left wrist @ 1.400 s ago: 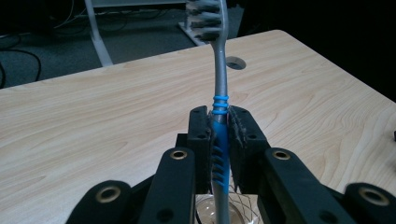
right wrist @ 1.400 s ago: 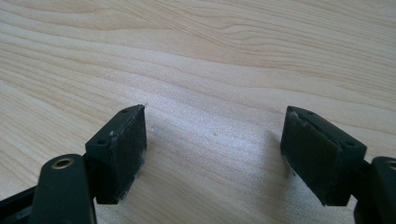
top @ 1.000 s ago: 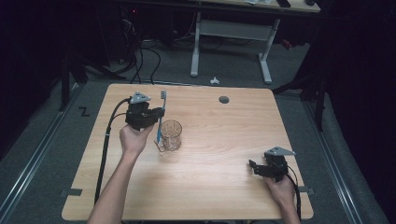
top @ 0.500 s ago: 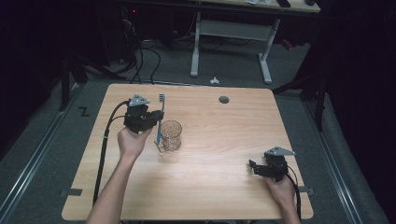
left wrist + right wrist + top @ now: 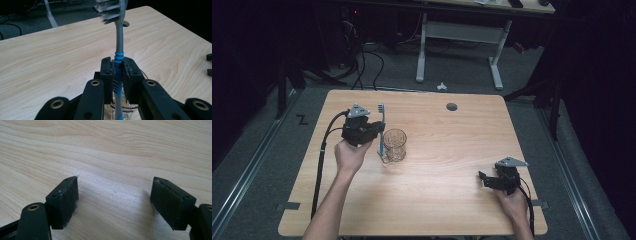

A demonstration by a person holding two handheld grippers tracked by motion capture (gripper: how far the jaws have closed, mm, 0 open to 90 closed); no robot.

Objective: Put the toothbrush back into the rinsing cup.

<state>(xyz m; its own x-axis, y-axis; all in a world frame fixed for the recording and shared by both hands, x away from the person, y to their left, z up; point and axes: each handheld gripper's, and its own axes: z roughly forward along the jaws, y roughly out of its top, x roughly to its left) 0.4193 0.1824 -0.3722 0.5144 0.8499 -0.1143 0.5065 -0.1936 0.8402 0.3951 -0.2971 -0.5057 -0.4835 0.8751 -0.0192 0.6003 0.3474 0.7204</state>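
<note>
Toothbrush (image 5: 382,131) in grey and blue stood nearly upright left of centre in the high view, its lower end down inside the clear glass cup (image 5: 395,145) and its bristled head at the top. The left gripper (image 5: 377,131) had its jaws closed tight on the ribbed blue part of the handle, as the left gripper view showed with the toothbrush (image 5: 119,70) squeezed between both pads (image 5: 107,75) above the cup's rim (image 5: 143,73). The right gripper (image 5: 484,179) sat low at the lower right of the high view, jaws spread wide over bare wooden table (image 5: 112,150) with nothing between them.

The step looked like seating the brush in the cup. To do it well, the handle should probably be kept close to vertical and let go only once the lower end rested on the cup's bottom; opening gently would likely avoid nudging the light cup or tipping it.
</note>
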